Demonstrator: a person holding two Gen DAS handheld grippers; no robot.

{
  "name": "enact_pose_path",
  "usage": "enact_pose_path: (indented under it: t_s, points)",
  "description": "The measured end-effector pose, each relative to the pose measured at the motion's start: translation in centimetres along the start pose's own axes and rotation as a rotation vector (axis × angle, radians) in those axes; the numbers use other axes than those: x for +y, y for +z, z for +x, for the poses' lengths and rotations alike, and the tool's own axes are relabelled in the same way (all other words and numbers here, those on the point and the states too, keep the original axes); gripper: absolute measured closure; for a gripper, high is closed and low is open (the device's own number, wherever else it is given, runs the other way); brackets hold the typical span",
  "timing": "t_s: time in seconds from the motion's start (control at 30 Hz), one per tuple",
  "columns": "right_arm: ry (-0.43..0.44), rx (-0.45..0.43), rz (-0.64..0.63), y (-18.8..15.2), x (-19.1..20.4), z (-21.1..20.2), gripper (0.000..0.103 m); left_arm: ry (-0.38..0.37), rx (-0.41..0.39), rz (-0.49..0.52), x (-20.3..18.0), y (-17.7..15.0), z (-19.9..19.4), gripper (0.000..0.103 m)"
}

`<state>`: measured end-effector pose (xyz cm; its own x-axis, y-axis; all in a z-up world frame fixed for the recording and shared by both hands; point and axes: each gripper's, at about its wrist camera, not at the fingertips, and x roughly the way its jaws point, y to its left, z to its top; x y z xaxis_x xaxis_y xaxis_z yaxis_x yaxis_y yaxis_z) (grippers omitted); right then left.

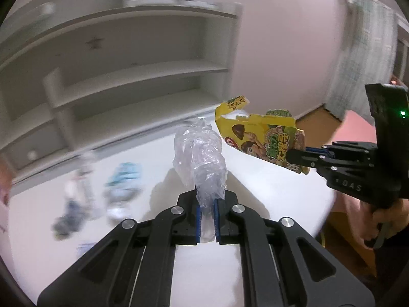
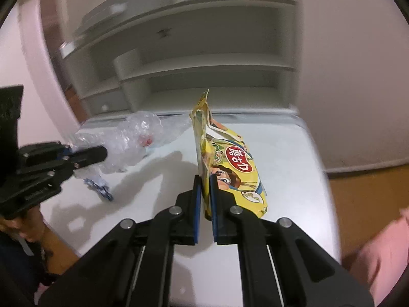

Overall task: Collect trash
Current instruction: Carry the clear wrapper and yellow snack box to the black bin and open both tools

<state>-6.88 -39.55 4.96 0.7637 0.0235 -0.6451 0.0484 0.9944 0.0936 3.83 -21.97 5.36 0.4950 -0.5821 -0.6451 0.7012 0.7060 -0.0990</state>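
Note:
My left gripper (image 1: 207, 199) is shut on a crumpled clear plastic bag (image 1: 199, 158) and holds it above the white table (image 1: 268, 194). My right gripper (image 2: 205, 181) is shut on a flattened yellow snack box (image 2: 230, 163) and holds it above the table. In the left wrist view the right gripper (image 1: 294, 156) and its box (image 1: 265, 138) are at the right. In the right wrist view the left gripper (image 2: 102, 153) and its bag (image 2: 135, 138) are at the left.
Blurred wrappers (image 1: 122, 179) lie on the table's left part, and a blue-white wrapper (image 2: 99, 186) lies under the left gripper. White shelving (image 2: 204, 66) stands behind the table. A brown floor (image 2: 368, 186) is on the right.

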Motion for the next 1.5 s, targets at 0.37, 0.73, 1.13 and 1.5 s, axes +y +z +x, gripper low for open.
enact_pose_path:
  t_s: [0.37, 0.73, 1.13, 1.5]
  points:
    - [-0.347, -0.012, 0.427, -18.6, -17.6, -14.3, 0.095, -0.324, 0.092, 0.246, -22.8, -2.9, 7.0, 0.097]
    - [-0.408, 0.104, 0.785, -34.6, -27.2, -15.7, 0.095, -0.483, 0.334, 0.410, -37.4, -13.3, 17.3, 0.097]
    - [-0.367, 0.148, 0.868, -38.6, -28.9, -12.6, 0.095, -0.474, 0.459, 0.461, -41.3, -17.0, 23.6, 0.096]
    - [-0.349, 0.147, 0.903, -39.0, -29.5, -12.3, 0.095, -0.461, 0.438, 0.458, -40.6, -16.7, 23.3, 0.037]
